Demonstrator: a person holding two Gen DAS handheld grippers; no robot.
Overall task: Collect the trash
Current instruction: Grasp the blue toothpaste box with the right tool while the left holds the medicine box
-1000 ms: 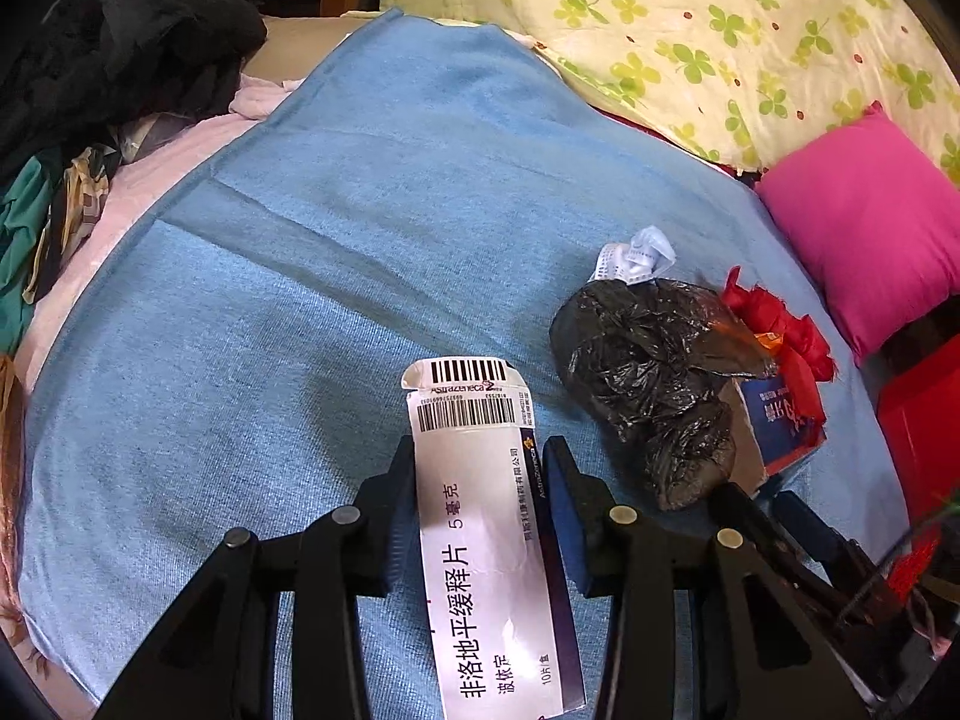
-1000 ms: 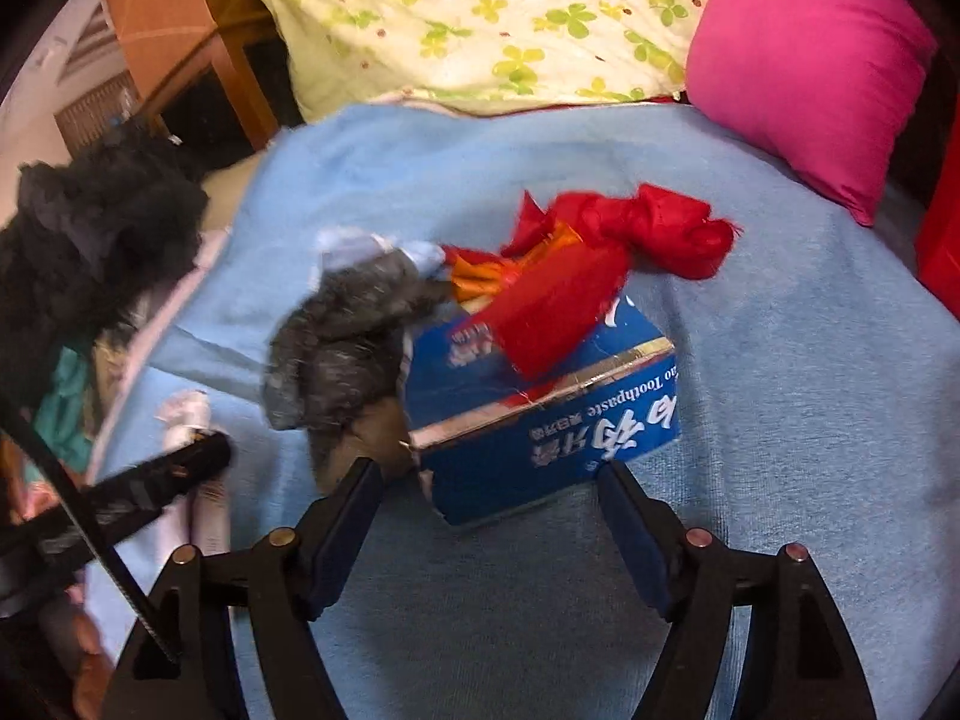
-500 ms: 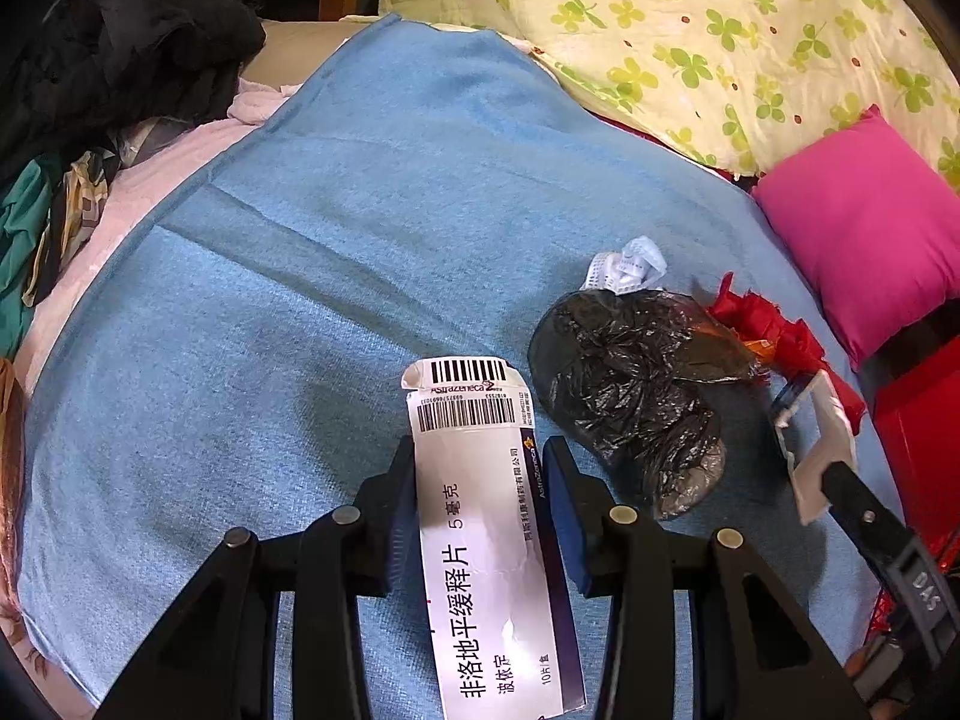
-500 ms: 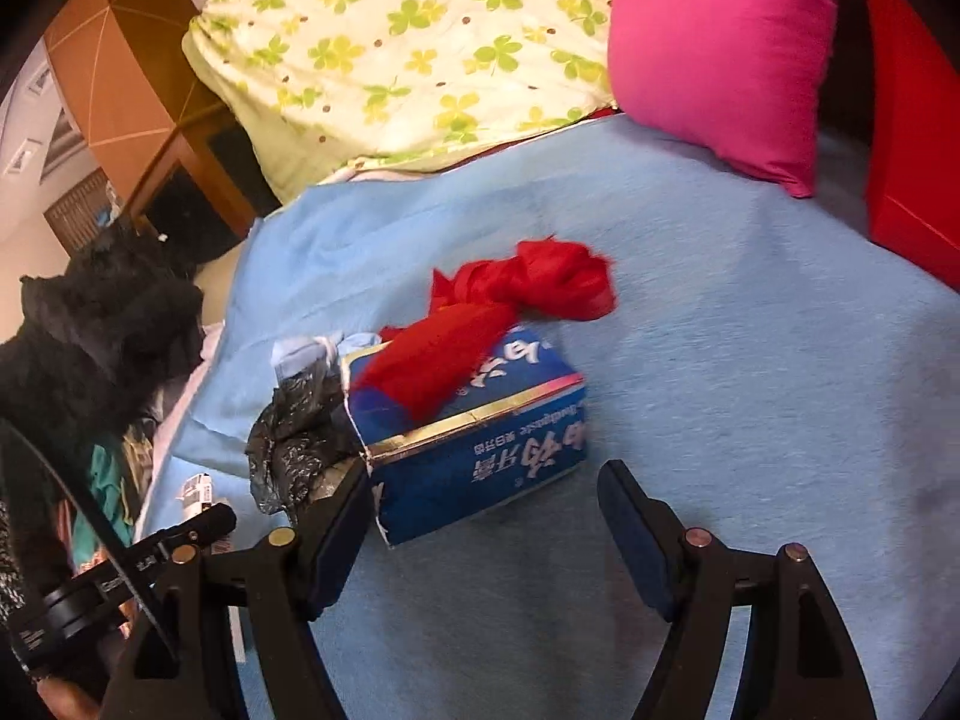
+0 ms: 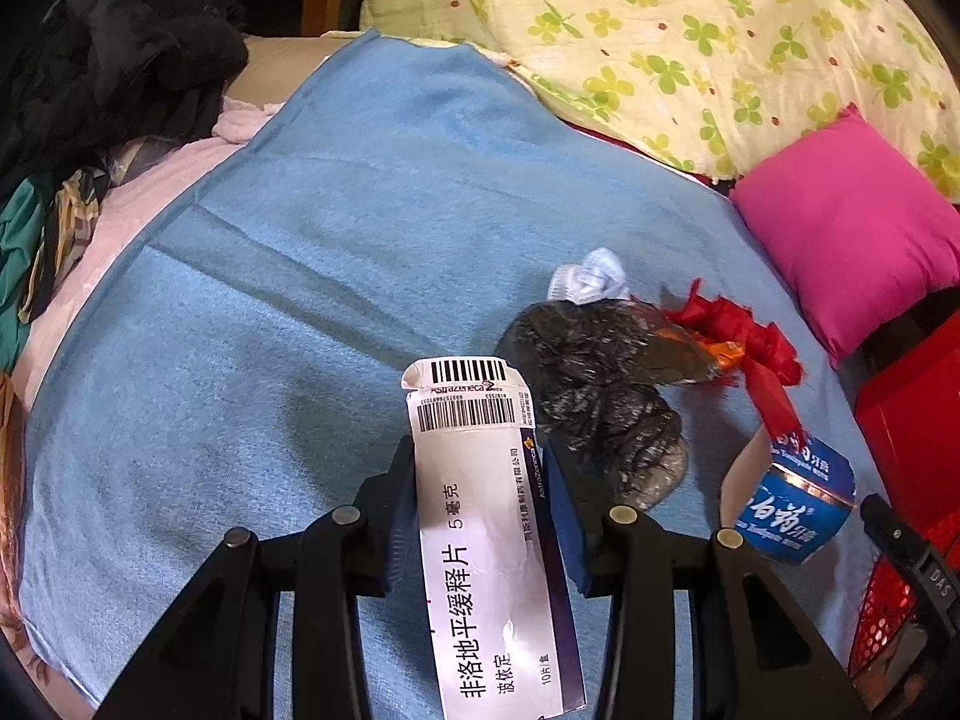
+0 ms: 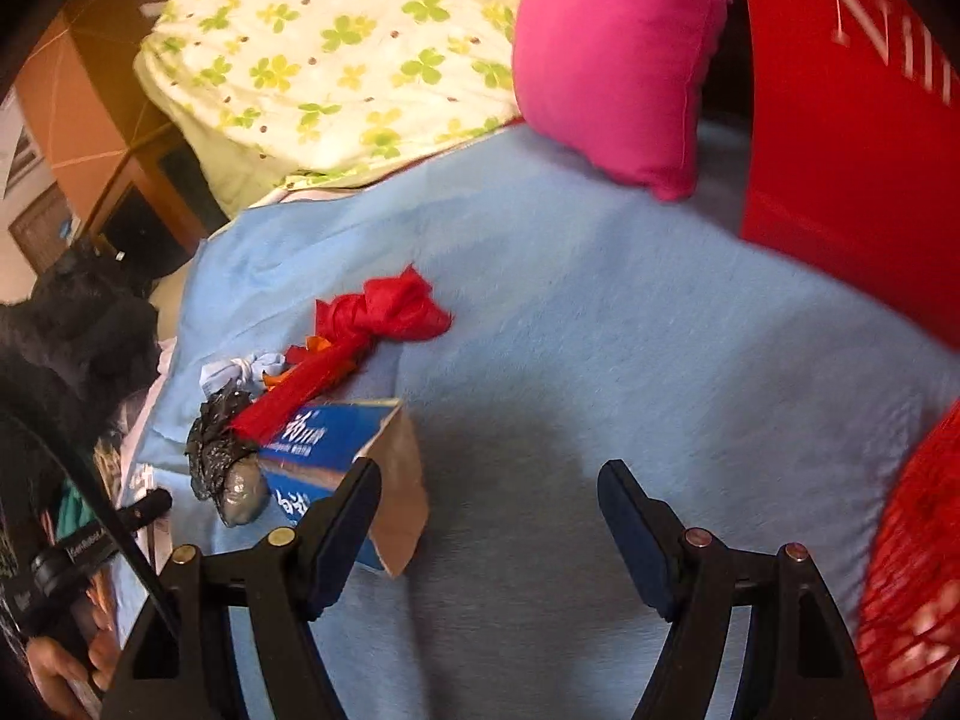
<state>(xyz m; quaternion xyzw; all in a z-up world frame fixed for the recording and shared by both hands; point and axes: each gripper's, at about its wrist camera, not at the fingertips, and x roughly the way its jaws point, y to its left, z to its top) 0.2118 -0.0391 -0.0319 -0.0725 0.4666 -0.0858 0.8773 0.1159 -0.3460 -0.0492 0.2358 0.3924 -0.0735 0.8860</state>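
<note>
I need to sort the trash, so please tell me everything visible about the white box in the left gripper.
The white box is a long, flat cardboard medicine carton with a dark blue side, barcodes near its torn-looking top flap and black Chinese print. The left gripper clamps its two long sides, holding it above the blue blanket.

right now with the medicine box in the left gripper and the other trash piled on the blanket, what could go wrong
1. The left gripper pinches the medicine box only across its narrow sides; the long carton could twist or slip out.
2. The right gripper is open and empty, with the toothpaste box off beside one finger, so closing here may miss it.
3. The red plastic strip drapes over that box and touches the black bag; lifting one could drag the others.
</note>
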